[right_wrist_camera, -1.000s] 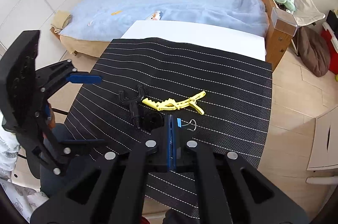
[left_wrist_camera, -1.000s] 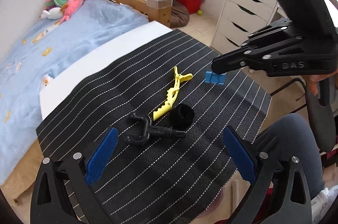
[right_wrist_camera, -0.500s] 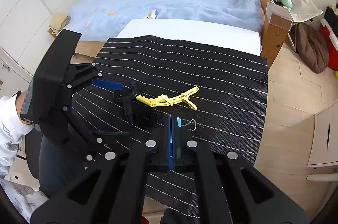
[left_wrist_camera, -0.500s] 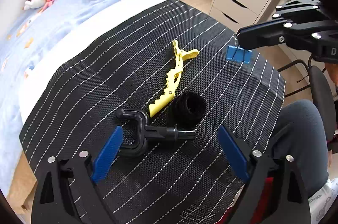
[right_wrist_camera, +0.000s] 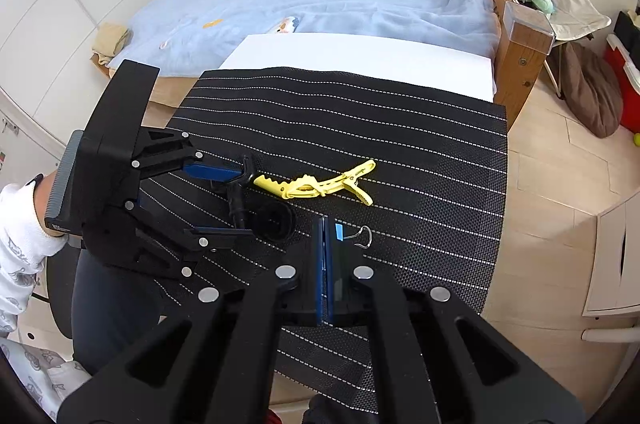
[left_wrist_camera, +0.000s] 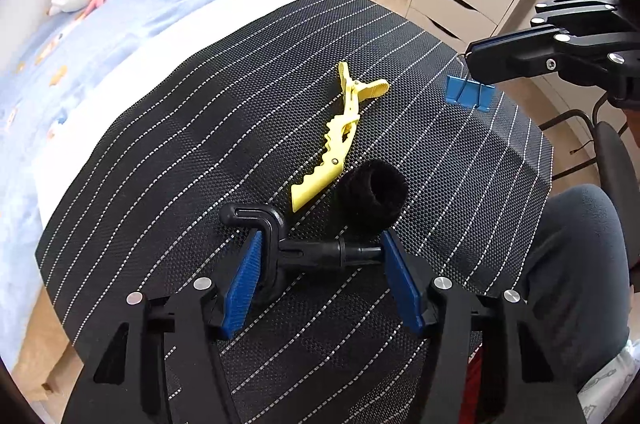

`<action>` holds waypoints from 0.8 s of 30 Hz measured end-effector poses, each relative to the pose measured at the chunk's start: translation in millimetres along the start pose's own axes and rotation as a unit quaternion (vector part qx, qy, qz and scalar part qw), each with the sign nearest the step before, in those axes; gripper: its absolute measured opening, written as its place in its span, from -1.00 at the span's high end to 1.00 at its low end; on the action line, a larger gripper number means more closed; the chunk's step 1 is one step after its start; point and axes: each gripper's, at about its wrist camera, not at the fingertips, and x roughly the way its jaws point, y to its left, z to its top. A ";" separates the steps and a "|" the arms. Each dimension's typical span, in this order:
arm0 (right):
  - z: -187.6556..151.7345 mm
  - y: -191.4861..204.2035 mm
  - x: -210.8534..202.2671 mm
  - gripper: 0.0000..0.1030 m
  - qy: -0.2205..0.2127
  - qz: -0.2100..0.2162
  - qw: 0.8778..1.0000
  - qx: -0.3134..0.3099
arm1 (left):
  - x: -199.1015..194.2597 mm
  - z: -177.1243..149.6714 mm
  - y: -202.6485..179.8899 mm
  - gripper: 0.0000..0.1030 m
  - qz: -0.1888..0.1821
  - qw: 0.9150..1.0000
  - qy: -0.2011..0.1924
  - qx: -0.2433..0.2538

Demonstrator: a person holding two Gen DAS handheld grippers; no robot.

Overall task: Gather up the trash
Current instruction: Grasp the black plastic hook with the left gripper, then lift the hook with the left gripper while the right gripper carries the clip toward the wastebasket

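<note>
Here the left gripper (left_wrist_camera: 322, 270), low in the frame, has its jaws open around the black clamp (left_wrist_camera: 296, 248) lying on the striped surface (left_wrist_camera: 200, 128), apparently to lift it, while the right gripper (right_wrist_camera: 325, 224) has its jaws closed on the blue binder clip (left_wrist_camera: 468, 94), held at the right.

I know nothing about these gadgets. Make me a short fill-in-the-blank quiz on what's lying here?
1. The right hand-held gripper is shut on a blue ____ clip.
2. The hair clip is ____ in colour.
3. The left hand-held gripper straddles a ____ plastic bracket.

Missing words: binder; yellow; black
</note>
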 end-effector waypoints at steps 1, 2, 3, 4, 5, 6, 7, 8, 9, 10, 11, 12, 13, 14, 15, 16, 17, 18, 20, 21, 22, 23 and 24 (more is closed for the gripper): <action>0.1 1.1 0.3 0.99 0.000 0.000 1.000 -0.001 | -0.2 -0.5 -0.7 -0.13 0.002 1.000 -0.002 0.001; 0.0 2.2 0.5 0.99 0.000 0.000 1.000 -0.002 | -0.2 -0.5 -0.9 -0.13 0.002 1.000 -0.003 -0.001; -0.3 3.6 0.5 0.99 -0.001 -0.001 1.000 -0.004 | -1.1 -0.3 -0.7 -0.13 0.003 1.000 -0.006 -0.003; -0.5 5.2 0.1 0.99 -0.002 -0.002 1.000 -0.006 | -3.2 -1.1 0.2 -0.12 0.003 1.000 -0.011 -0.009; -0.6 6.8 -0.4 0.99 -0.003 -0.003 1.000 -0.008 | -5.2 -1.6 0.7 -0.12 0.006 1.000 -0.015 -0.016; -0.8 8.4 -0.8 0.99 -0.004 -0.003 1.000 -0.009 | -6.7 -2.2 0.8 -0.12 0.007 1.000 -0.019 -0.019; -1.2 10.2 -1.6 0.99 -0.005 -0.003 1.000 -0.010 | -8.7 -4.3 0.0 -0.12 0.008 0.999 -0.023 -0.022; -1.5 11.4 -2.1 0.99 -0.007 -0.002 1.000 -0.011 | -12.0 -7.0 -0.4 -0.12 0.011 0.999 -0.028 -0.025; -2.0 13.5 -3.5 0.99 -0.009 -0.003 1.000 -0.013 | -14.7 -8.4 0.1 -0.12 0.012 0.999 -0.032 -0.028; -2.5 15.6 -4.6 0.99 -0.010 -0.003 1.000 -0.015 | -17.6 -10.5 0.1 -0.12 0.013 0.999 -0.036 -0.031; -3.0 17.8 -5.7 0.99 -0.012 -0.004 1.000 -0.018 | -21.2 -12.7 0.1 -0.12 0.014 0.998 -0.041 -0.035; -3.7 20.5 -7.2 0.99 -0.014 -0.005 1.000 -0.021 | -25.8 -15.4 0.0 -0.12 0.016 0.998 -0.047 -0.039; -4.3 22.9 -8.6 0.99 -0.016 -0.005 1.000 -0.024 | -31.0 -18.1 -0.5 -0.12 0.019 0.998 -0.053 -0.041; -5.1 26.6 -10.8 0.99 -0.018 -0.006 0.999 -0.029 | -35.8 -19.5 -1.2 -0.12 0.021 0.997 -0.059 -0.043; -6.0 28.9 -12.1 0.99 -0.020 -0.006 0.999 -0.031 | -40.5 -22.2 -1.3 -0.12 0.023 0.997 -0.064 -0.046; -6.9 31.6 -14.4 0.99 -0.023 -0.006 0.999 -0.033 | -47.3 -25.0 -1.9 -0.12 0.024 0.996 -0.072 -0.050; -7.8 34.8 -16.8 0.99 -0.026 -0.006 0.999 -0.037 | -53.4 -27.2 -2.9 -0.12 0.026 0.995 -0.079 -0.053; -9.0 38.6 -19.7 0.99 -0.030 -0.006 0.999 -0.041 | -58.5 -28.9 -4.5 -0.12 0.028 0.995 -0.084 -0.054; -11.7 46.0 -25.7 0.99 -0.036 -0.007 0.998 -0.050 | -71.0 -34.1 -8.8 -0.12 0.034 0.993 -0.098 -0.055; -13.4 51.1 -29.5 0.99 -0.039 -0.007 0.998 -0.056 | -75.2 -35.5 -11.1 -0.12 0.035 0.992 -0.103 -0.056; -15.0 55.5 -32.4 0.99 -0.042 -0.009 0.997 -0.062 | -82.5 -39.5 -13.9 -0.12 0.036 0.991 -0.112 -0.058; -17.2 60.5 -36.0 0.99 -0.045 -0.010 0.997 -0.069 | -86.5 -41.4 -15.3 -0.12 0.038 0.991 -0.118 -0.059; -19.8 65.6 -39.9 0.99 -0.048 -0.011 0.996 -0.075 | -91.8 -45.3 -18.1 -0.12 0.040 0.990 -0.125 -0.059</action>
